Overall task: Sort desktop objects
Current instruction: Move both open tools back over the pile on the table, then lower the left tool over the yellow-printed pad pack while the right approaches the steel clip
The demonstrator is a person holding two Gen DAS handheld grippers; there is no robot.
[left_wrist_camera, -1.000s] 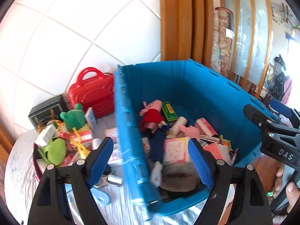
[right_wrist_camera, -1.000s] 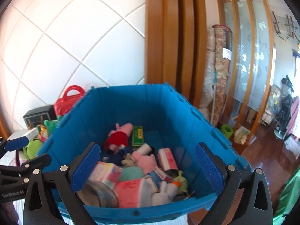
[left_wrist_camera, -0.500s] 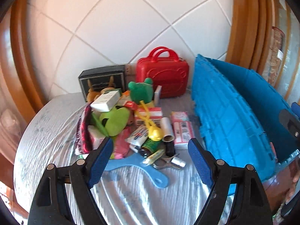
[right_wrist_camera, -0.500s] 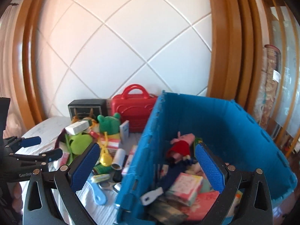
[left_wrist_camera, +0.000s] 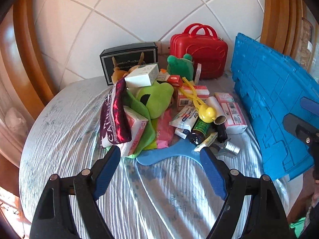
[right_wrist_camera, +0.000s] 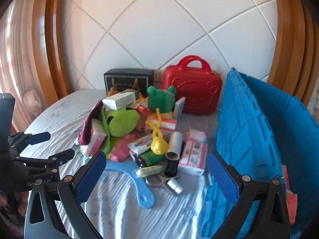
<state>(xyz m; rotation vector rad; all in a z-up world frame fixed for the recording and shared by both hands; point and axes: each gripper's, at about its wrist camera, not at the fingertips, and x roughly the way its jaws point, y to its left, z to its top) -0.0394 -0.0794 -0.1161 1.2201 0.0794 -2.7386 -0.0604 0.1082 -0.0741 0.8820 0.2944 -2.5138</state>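
- Left gripper (left_wrist_camera: 160,160): blue ribbed pads on black arms, jaws wide apart, nothing between, above bare cloth just short of the pile.
- Right gripper (right_wrist_camera: 156,168): same build, jaws wide apart, empty, aimed at the near edge of the pile.
- Pile of desktop objects (left_wrist_camera: 169,107) mid-table, jumbled and overlapping, just left of the blue crate (left_wrist_camera: 275,109).
- Soft: lime plush (left_wrist_camera: 157,99), dark green plush frog (left_wrist_camera: 180,66), maroon printed fabric pouch (left_wrist_camera: 115,117).
- Card: white rectangular box (left_wrist_camera: 141,77) on top of the heap, pink tissue packs (left_wrist_camera: 232,115) beside the crate wall.
- Plastic: flat blue paddle-shaped piece (left_wrist_camera: 169,151) at front, yellow duck-headed clip (left_wrist_camera: 206,113), dark glass-like bottle with green label (left_wrist_camera: 199,129), squeezed white tube (left_wrist_camera: 184,117).
- Metal: shiny cylindrical bit (left_wrist_camera: 231,149) with tool under it, front right of pile.
- Behind pile, against wall: black printed box (left_wrist_camera: 129,59), glossy red hard-shell mini case (left_wrist_camera: 199,49) with two handles.
- Crate: ribbed moulded plastic; inside barely visible from right wrist view.
- Table (left_wrist_camera: 69,131): round, covered in wrinkled pale streaked cloth.
- Wall (left_wrist_camera: 139,10): white diagonal tiles, curved orange-brown wood trim either side.
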